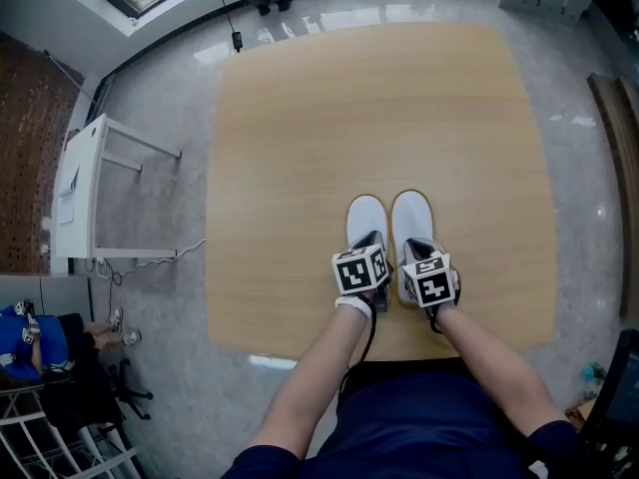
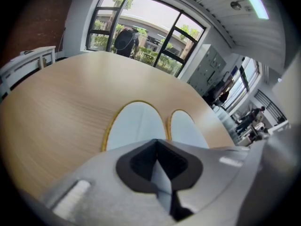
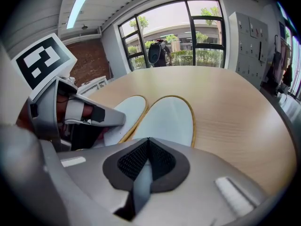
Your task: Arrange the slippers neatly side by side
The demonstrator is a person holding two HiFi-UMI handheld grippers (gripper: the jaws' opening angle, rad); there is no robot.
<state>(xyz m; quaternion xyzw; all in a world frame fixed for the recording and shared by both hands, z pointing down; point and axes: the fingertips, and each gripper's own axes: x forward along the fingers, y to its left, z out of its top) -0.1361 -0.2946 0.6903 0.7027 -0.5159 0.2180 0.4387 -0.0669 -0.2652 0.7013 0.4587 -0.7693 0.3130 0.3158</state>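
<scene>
Two white slippers with thin yellow edging lie side by side, toes pointing away, on the wooden table [image 1: 300, 118]. The left slipper [image 1: 365, 220] [image 2: 134, 125] [image 3: 127, 111] has my left gripper [image 1: 365, 279] [image 2: 161, 180] at its heel end. A pale strip of the slipper's heel is pinched between the shut jaws. At the heel of the right slipper [image 1: 411, 218] [image 2: 186, 128] [image 3: 167, 119], my right gripper [image 1: 429, 285] [image 3: 141, 182] is shut on a similar pale strip. The slippers nearly touch along their inner edges. Both heels are hidden under the grippers.
The table's near edge [image 1: 300, 349] runs just behind the grippers. On the grey floor to the left stands a white desk [image 1: 80, 193], with a seated person [image 1: 35, 342] farther down. Large windows [image 3: 188, 32] and grey lockers [image 3: 247, 41] stand beyond the table.
</scene>
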